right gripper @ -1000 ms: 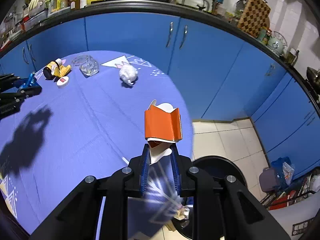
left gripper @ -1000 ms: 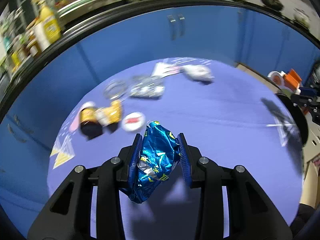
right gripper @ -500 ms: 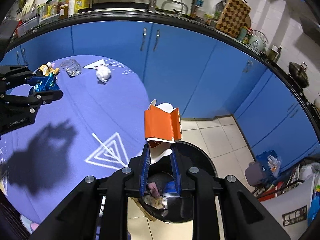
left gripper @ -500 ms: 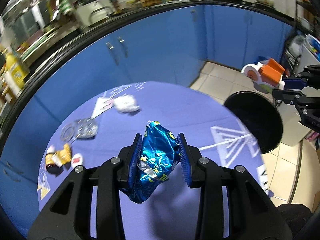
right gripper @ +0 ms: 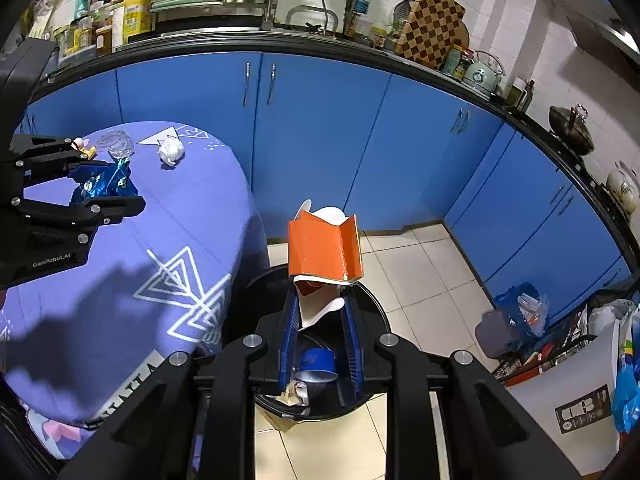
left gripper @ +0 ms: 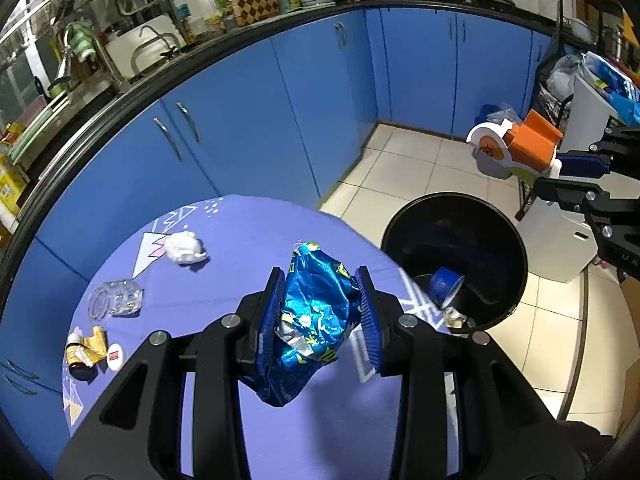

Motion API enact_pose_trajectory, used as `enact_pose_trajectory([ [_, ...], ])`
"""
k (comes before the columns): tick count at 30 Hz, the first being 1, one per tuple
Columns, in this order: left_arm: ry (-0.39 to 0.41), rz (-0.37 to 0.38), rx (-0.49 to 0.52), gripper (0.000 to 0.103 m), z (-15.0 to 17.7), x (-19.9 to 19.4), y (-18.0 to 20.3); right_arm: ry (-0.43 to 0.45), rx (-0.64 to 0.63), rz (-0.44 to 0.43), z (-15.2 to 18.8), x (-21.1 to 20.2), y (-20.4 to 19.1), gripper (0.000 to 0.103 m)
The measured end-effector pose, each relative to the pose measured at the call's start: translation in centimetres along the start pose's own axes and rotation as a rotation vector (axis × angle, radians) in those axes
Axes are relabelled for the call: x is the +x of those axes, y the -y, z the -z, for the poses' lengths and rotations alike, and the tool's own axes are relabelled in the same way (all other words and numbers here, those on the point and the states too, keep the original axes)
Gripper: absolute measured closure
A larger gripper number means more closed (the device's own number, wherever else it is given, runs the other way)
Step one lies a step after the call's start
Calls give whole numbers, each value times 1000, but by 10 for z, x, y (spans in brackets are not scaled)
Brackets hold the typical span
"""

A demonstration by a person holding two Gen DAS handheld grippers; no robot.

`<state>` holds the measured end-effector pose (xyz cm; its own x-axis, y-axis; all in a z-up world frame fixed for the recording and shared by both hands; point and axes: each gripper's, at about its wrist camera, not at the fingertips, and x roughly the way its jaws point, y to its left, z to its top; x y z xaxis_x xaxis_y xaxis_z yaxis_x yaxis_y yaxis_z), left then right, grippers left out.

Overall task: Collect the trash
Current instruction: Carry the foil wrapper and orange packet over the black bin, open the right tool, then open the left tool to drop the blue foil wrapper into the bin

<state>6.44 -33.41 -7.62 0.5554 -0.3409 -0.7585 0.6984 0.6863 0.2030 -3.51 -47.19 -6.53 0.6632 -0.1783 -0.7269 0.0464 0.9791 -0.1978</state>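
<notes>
My left gripper (left gripper: 320,284) is shut on a crumpled blue foil snack bag (left gripper: 310,316) and holds it above the purple table (left gripper: 240,240), near its right edge. It also shows in the right wrist view (right gripper: 102,184). My right gripper (right gripper: 320,308) is shut on an orange and white paper cup (right gripper: 324,250) and holds it over the black trash bin (right gripper: 372,308). From the left wrist view the cup (left gripper: 516,148) hangs above the bin (left gripper: 456,240). The bin holds a blue cup (left gripper: 446,286) and scraps.
On the table lie a white paper wad (left gripper: 184,248), a glass dish (left gripper: 116,300), a small brown bottle with a yellow wrapper (left gripper: 84,354) and a white cap (left gripper: 115,356). Blue cabinets (left gripper: 280,112) stand behind. Bags and a rack (right gripper: 560,320) crowd the tiled floor at right.
Both grippers have swung right toward the bin. The cup now hangs over the bin's opening, and the foil bag has moved to the table's right edge. Both grips are unchanged.
</notes>
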Motion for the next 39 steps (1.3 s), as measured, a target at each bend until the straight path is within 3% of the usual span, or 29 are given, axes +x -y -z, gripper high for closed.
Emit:
enact_pose_trajectory([
  [25,-15,50,35,65,-38,15,38,-56,-23,-31,-3,23,33,75],
  [30,-23,54,30,65,-38,18,37,-59,-26,-21,-8,31,35,69],
  [32,-25,56,30,65,-39,19,38,-49,-24,4,-9,31,36,48],
  [33,-25,56,32,65,-39,19,38,-40,-24,4,-8,29,36,44],
  [39,-31,67,33,65,-40,22,39,-35,-25,21,-2,26,37,41],
])
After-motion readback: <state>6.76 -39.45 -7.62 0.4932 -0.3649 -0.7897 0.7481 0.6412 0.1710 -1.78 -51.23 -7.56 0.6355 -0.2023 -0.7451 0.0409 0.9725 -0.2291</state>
